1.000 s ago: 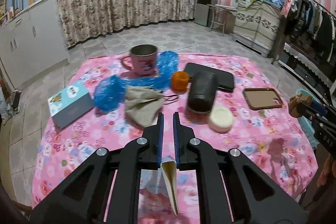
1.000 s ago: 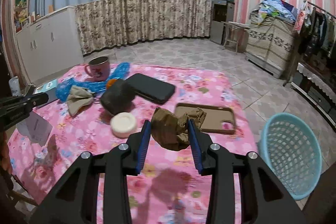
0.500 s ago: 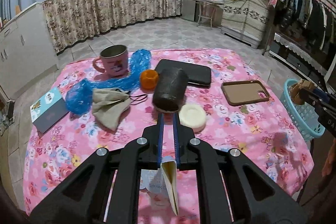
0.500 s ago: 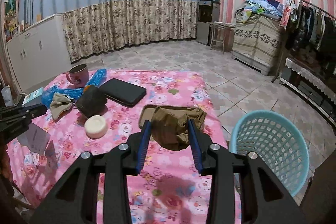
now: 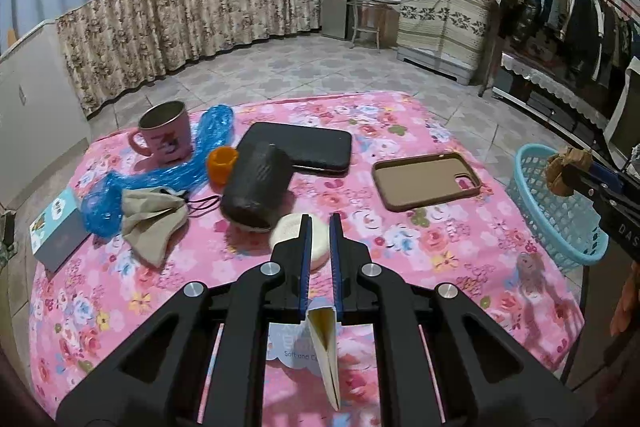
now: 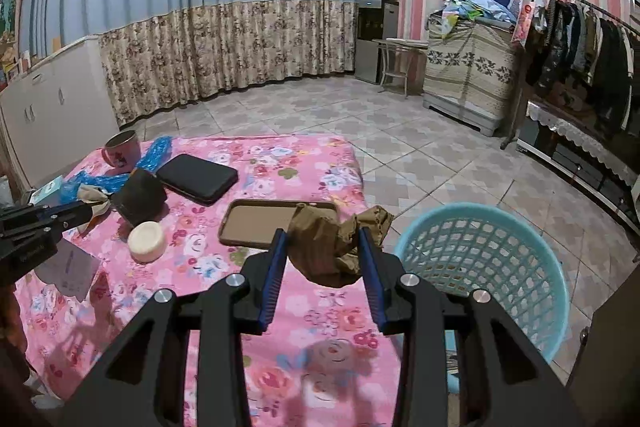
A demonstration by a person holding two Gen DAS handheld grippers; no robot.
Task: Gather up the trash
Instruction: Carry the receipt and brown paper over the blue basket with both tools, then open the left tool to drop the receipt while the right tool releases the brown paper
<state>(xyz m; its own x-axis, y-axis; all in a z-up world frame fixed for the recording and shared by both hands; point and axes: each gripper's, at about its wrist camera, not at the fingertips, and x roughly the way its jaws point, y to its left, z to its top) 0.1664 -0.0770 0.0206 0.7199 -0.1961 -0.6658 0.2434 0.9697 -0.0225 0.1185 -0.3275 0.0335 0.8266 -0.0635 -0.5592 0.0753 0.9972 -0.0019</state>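
Right claw [image 6: 323, 239]: we're clamped on a crumpled brown paper wad [image 6: 332, 247], pinched between the blue pads, clear of the tabletop. It hangs above the near right edge of the pink floral tabletop [image 6: 280, 307], just left of the light-blue plastic mesh basket [image 6: 480, 259] standing on the floor beside the tabletop. In the left wrist view the wad looks level with the basket rim, but we can't tell whether it's over the opening yet.

Left claw [image 5: 319, 227]: jaws nearly together, gripping a folded white and cream paper packet [image 5: 326, 351] that dangles below the fingers over the near tabletop. Some print on it, too small to read.

Further out, on the tabletop: round white puck-shaped object [image 5: 298, 241] just ahead of the left claw, dark cylindrical speaker [image 5: 256, 187] lying on its side, orange small cup [image 5: 222, 165], black flat case [image 5: 298, 149], brown phone case [image 5: 426, 179], pink mug [image 5: 164, 135], blue crinkled plastic bag [image 5: 160, 179], beige drawstring cloth pouch [image 5: 154, 217], small light-blue box [image 5: 58, 223].

Step, as we read it: carrying trash to the basket, right load first. Next move calls for shifting the right claw rightward until the wad is squarely over the opening, then releasing. The left packet needs a longer traverse across the tabletop. Risk: light paper could catch on the rim or cling to a pad, so drop low and centred.
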